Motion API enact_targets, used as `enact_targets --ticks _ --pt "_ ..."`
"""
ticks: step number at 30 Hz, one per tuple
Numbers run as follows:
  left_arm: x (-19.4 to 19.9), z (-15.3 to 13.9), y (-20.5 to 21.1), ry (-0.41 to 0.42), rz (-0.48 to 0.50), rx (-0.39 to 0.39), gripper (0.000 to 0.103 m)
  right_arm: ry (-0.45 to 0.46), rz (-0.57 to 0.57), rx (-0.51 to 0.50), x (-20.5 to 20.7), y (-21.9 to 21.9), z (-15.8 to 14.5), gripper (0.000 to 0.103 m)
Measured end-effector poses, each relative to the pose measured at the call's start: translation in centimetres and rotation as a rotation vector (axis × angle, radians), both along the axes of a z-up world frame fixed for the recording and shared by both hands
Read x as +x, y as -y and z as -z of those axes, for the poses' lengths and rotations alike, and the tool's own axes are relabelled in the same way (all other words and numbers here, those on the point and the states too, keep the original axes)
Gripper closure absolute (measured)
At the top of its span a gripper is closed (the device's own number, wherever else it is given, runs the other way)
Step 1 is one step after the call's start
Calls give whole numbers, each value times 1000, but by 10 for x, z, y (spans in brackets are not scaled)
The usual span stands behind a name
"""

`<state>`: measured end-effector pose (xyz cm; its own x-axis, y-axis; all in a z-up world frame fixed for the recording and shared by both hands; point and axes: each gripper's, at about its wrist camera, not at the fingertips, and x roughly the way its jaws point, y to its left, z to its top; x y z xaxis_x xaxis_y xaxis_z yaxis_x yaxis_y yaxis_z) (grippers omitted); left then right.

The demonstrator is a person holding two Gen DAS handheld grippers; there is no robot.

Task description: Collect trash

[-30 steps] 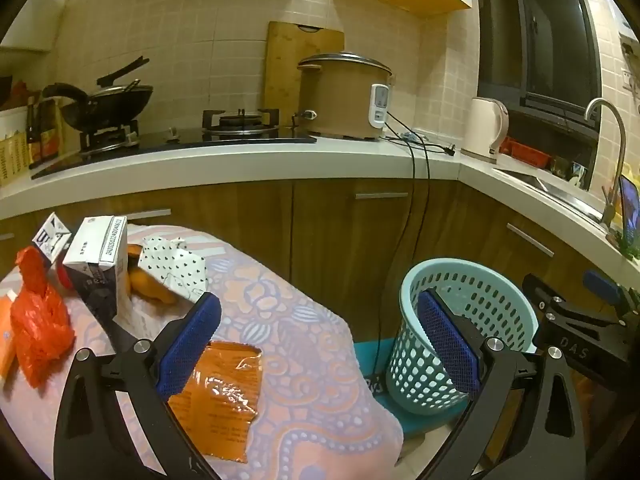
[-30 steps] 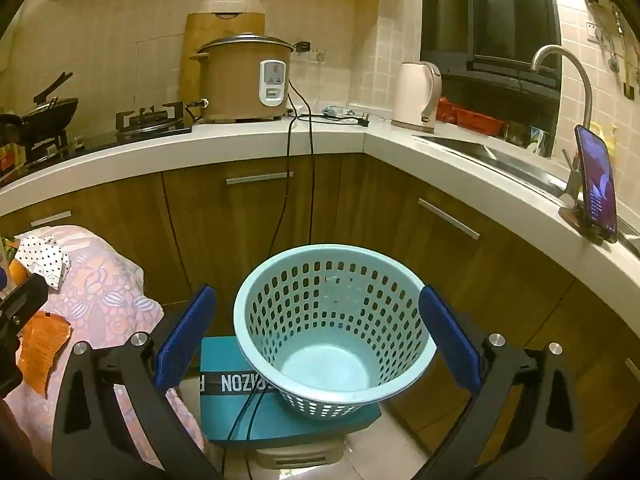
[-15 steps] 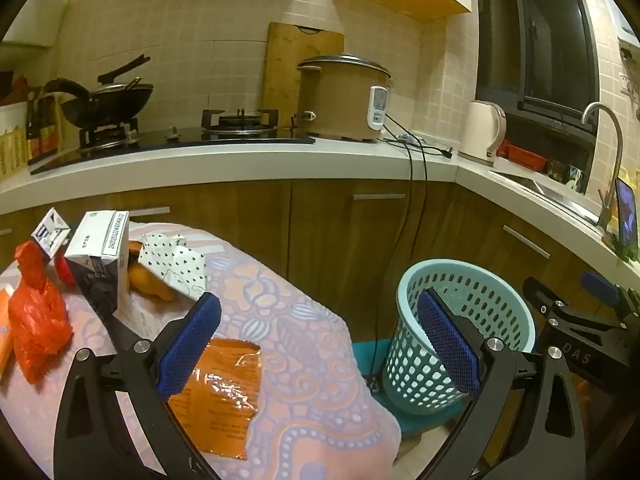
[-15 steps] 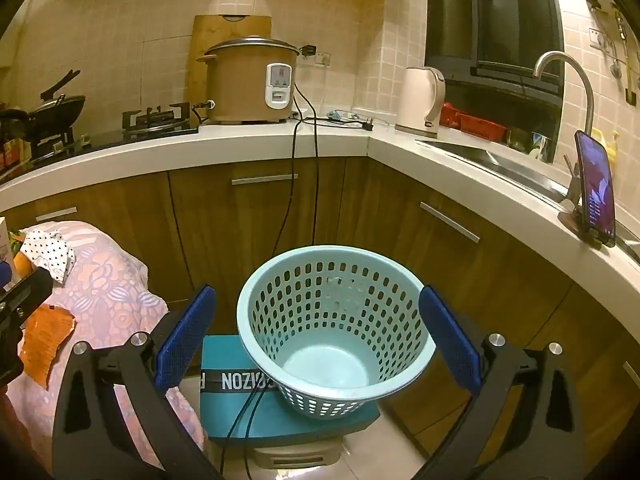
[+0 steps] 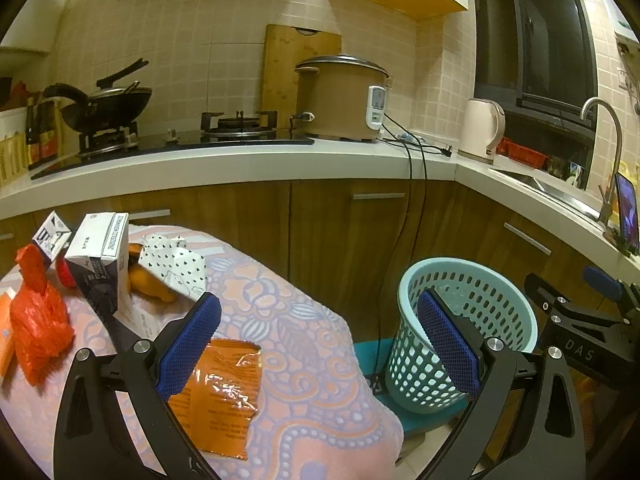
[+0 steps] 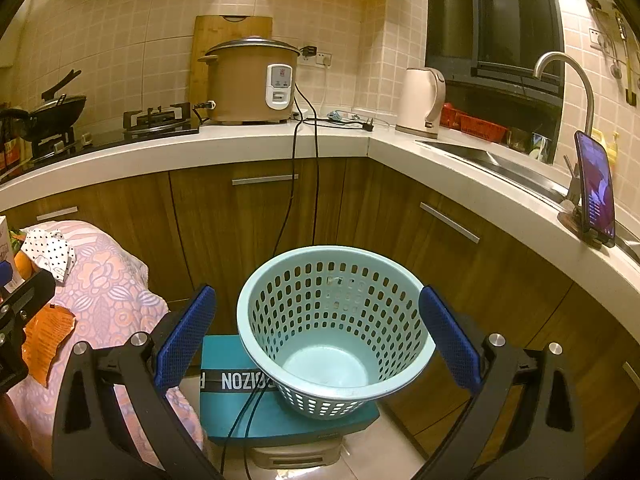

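A table draped in a pink floral cloth (image 5: 280,320) stands at the left of the kitchen. At its far left edge lies a crumpled red plastic bag (image 5: 36,328). Beside it stand two small cartons, a white one (image 5: 52,234) behind and a white-and-dark one (image 5: 102,260) in front. Next comes a crumpled white polka-dot wrapper (image 5: 176,264), resting against an orange object that cannot be identified. Near the front edge lies a flat orange foil packet (image 5: 222,392), partly covered by the left gripper (image 5: 316,348). This gripper hovers with its blue-padded jaws spread wide, holding nothing. To the right, a light-blue perforated plastic basket (image 6: 332,328) stands empty on a teal box (image 6: 280,412) on the floor. The right gripper (image 6: 318,340) frames the basket, jaws likewise wide apart and empty.
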<state>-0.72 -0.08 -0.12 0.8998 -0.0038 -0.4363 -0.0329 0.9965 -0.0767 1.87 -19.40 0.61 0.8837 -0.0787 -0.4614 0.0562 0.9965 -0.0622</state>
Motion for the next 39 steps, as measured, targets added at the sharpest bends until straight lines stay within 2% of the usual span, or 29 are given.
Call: enact_targets --ticks 39 --pt "-1 0 0 3 8 4 8 -9 -12 11 1 -3 4 7"
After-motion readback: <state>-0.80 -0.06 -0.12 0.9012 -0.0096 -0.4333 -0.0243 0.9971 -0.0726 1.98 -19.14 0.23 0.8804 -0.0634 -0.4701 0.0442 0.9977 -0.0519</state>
